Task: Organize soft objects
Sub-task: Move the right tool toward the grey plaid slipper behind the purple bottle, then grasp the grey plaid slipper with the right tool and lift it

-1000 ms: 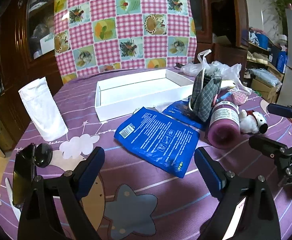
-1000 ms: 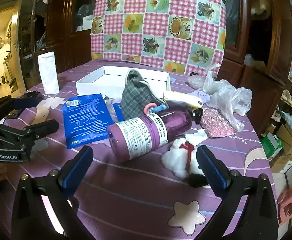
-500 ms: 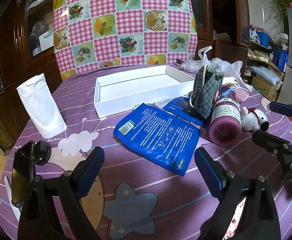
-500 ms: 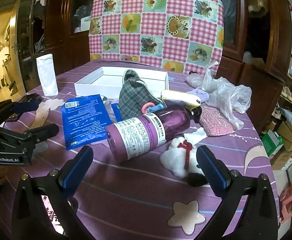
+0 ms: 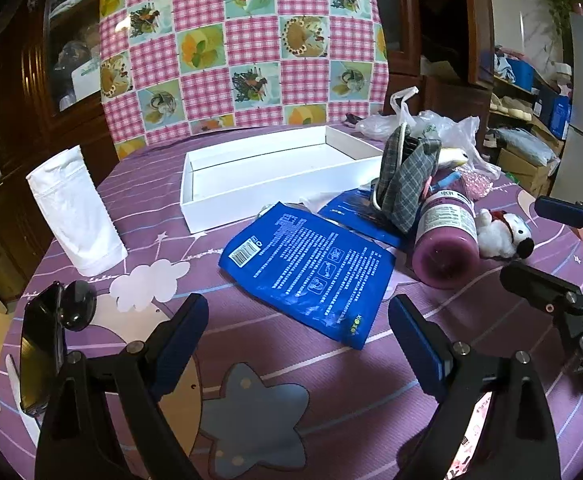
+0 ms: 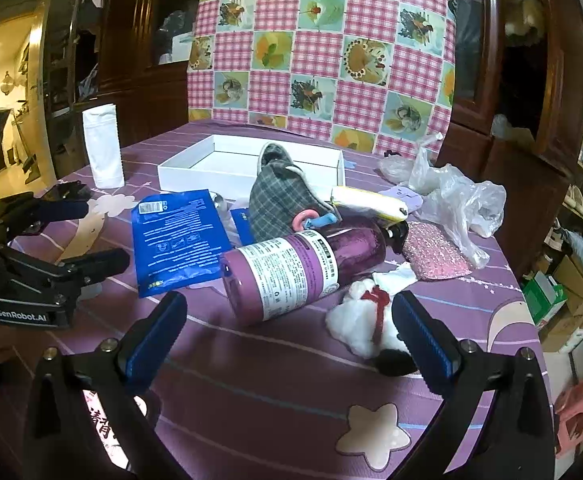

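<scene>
Near edge of the table (image 5: 331, 400) is bare cloth in front of my left gripper (image 5: 297, 336) & right gripper (image 6: 287, 336), both spread wide. Purple bottle (image 6: 291, 268) lies across the middle, plush dog (image 6: 365, 328) just beside my right fingertip. Blue pouch (image 5: 311, 268) lies flat ahead of my left. White box (image 5: 267, 172) towards the far edge, nothing in it.

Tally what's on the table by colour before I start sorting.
Blue: 2, large pouch, smaller pouch
White: 3, tray, bag, plush dog
Purple: 1, bottle
Grey: 1, plaid slipper
Pink: 1, glitter pouch
Total: 8
</scene>
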{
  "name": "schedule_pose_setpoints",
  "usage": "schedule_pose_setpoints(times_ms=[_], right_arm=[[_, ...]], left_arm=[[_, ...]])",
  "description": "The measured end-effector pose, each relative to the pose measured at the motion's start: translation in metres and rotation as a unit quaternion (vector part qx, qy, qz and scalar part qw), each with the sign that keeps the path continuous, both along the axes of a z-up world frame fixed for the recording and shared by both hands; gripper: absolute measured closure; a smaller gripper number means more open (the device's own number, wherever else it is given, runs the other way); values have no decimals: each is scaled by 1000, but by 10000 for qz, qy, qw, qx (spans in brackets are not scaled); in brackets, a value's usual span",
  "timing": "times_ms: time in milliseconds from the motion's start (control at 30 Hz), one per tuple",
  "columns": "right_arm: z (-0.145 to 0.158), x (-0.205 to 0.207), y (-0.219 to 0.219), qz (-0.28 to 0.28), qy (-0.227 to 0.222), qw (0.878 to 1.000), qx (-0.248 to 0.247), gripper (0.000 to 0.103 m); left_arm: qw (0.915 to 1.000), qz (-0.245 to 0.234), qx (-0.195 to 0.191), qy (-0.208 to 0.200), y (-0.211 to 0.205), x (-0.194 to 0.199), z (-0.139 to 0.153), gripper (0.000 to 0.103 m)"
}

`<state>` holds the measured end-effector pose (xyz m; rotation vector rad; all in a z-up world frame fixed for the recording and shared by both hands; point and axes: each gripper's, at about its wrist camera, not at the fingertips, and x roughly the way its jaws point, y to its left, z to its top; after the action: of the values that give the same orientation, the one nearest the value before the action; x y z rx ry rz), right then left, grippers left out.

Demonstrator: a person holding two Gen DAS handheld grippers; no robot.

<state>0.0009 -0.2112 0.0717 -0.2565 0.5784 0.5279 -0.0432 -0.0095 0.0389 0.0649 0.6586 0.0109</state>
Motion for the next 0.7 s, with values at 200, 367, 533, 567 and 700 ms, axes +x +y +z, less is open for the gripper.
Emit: schedule_pose_setpoints(times_ms=[200, 367, 533, 567, 700], right_arm=[[-2, 13, -12, 267, 540, 9948, 823, 22], [8, 16, -15, 494, 352, 9913, 1166, 23], [20, 27, -14, 481, 500, 9888, 1323, 36], [22, 30, -14, 488, 568, 9879, 1361, 37], [29, 40, -5, 476, 798, 9868, 1327, 47]], left_arm=[[9998, 71, -136, 148, 3, 6, -3, 10], [9987, 313, -392, 8, 12, 9, 1, 10], [9982, 293, -42, -529, -3, 5, 20, 10], [9983, 264, 47, -519, -7, 7, 22, 10], [9981, 221, 353, -446, -24, 18, 35, 10]])
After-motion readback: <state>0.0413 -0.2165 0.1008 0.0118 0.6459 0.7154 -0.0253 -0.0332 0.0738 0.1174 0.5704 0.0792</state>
